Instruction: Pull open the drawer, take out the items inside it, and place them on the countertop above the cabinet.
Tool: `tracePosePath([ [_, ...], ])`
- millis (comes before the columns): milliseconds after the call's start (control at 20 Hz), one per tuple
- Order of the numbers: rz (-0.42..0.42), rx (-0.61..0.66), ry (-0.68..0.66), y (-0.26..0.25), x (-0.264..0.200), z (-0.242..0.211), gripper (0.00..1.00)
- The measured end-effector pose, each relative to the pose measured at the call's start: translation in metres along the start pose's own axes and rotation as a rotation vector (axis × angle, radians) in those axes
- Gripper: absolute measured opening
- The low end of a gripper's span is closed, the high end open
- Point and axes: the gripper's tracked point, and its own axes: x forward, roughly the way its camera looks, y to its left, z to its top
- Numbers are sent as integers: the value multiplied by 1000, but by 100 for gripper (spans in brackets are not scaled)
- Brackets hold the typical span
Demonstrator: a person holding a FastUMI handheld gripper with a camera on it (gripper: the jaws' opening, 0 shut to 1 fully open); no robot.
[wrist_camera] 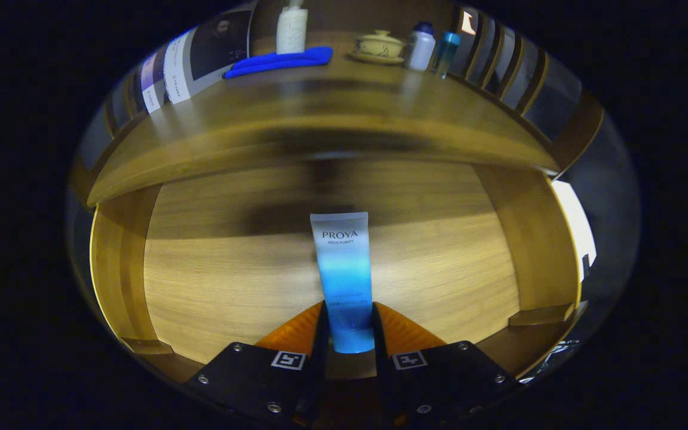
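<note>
- Gripper view: the claw [349,325] pinches the blue tube [344,269] at its capped end, over the open drawer [230,280].
- Step in hand looks like taking it out.
- Next it calls for a lift onto the surface [320,107], short of the blue cloth [278,61].

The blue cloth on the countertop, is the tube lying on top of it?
No, the tube sits between the gripper fingers over the open drawer, below the blue cloth.
</note>
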Motion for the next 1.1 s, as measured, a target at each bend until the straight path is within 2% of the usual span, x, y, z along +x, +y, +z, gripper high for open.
tracePosePath([
  [600, -6, 1, -233, -21, -79, 10, 38],
  [900, -18, 38, -368, -39, -114, 62, 38],
  [1100, 4, 57, -418, -39, -112, 101, 38],
])
